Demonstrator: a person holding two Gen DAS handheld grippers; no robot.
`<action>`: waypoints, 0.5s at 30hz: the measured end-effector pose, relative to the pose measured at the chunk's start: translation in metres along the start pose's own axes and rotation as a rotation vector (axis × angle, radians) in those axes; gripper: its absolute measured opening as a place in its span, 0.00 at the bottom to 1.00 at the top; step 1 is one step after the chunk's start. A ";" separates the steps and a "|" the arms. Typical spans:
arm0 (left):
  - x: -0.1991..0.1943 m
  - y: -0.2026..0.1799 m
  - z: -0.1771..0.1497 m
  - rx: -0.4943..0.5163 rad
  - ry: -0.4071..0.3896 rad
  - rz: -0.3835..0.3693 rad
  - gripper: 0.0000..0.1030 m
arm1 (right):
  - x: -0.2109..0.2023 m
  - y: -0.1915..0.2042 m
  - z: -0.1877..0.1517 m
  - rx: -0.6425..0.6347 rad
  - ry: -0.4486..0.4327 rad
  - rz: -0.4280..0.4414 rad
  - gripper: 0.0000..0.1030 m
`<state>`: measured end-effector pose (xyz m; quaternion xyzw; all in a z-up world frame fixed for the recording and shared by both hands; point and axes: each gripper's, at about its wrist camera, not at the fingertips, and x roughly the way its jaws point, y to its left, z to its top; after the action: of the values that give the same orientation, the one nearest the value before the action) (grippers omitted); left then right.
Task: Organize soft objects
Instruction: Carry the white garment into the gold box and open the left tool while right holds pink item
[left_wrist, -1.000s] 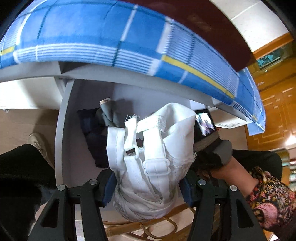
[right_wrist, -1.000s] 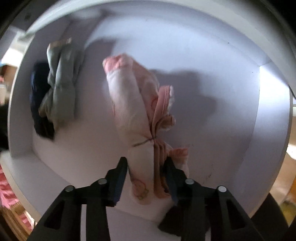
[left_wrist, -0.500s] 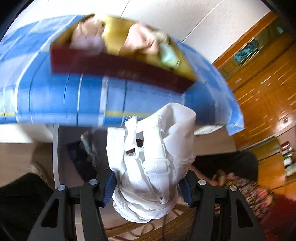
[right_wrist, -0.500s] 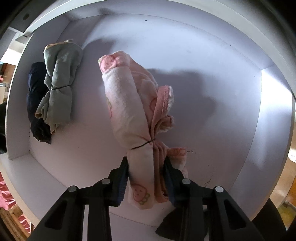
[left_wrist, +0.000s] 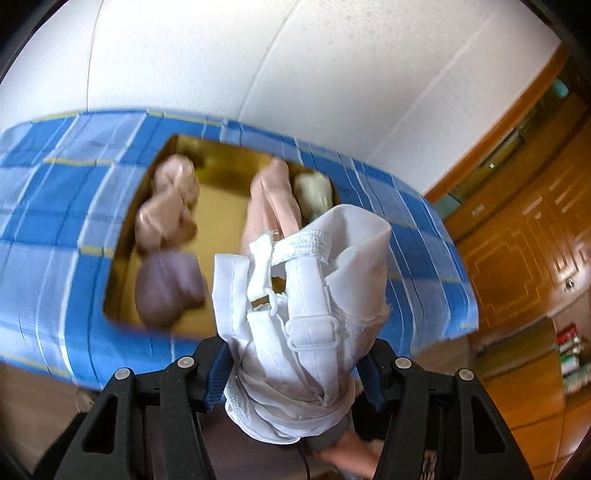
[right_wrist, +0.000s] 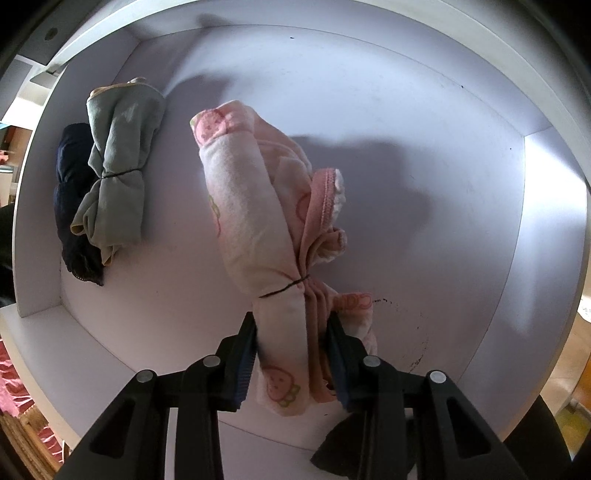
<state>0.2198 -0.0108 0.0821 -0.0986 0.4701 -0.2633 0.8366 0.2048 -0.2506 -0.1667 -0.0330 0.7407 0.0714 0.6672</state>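
My left gripper (left_wrist: 293, 373) is shut on a white garment bundle (left_wrist: 303, 314) with straps, held in the air in front of a yellow-lined box (left_wrist: 221, 206). In that box lie a peach bundle (left_wrist: 166, 206), a mauve bundle (left_wrist: 166, 291), a pink bundle (left_wrist: 273, 203) and a pale one (left_wrist: 314, 192). My right gripper (right_wrist: 291, 358) points down into a white drawer (right_wrist: 406, 147) and is shut on a pink printed bundle (right_wrist: 255, 221) tied with a black band. At the drawer's left lie a grey-green tied bundle (right_wrist: 118, 166) and a dark navy bundle (right_wrist: 70, 192).
The box rests on a blue checked cloth (left_wrist: 55, 206) against a white wall (left_wrist: 295, 55). Wooden cabinets (left_wrist: 535, 240) stand at the right. A hand (left_wrist: 343, 454) shows below the white bundle. The drawer's right half is bare white floor with a few dark marks (right_wrist: 417, 332).
My left gripper has risen with the white bundle, from the drawer's level to above the blue cloth and the box. My right gripper's jaws have drawn tighter on the pink bundle.
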 end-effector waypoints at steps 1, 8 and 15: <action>0.003 0.001 0.010 -0.003 -0.003 0.009 0.58 | 0.000 0.000 0.000 -0.001 0.000 0.001 0.34; 0.055 0.012 0.071 -0.011 0.023 0.116 0.58 | -0.001 -0.005 0.001 0.015 0.002 0.029 0.34; 0.107 0.029 0.112 -0.081 0.067 0.152 0.58 | -0.002 -0.013 0.003 0.037 0.008 0.061 0.34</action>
<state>0.3687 -0.0523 0.0519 -0.0875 0.5142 -0.1831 0.8333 0.2099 -0.2630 -0.1661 0.0015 0.7451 0.0776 0.6624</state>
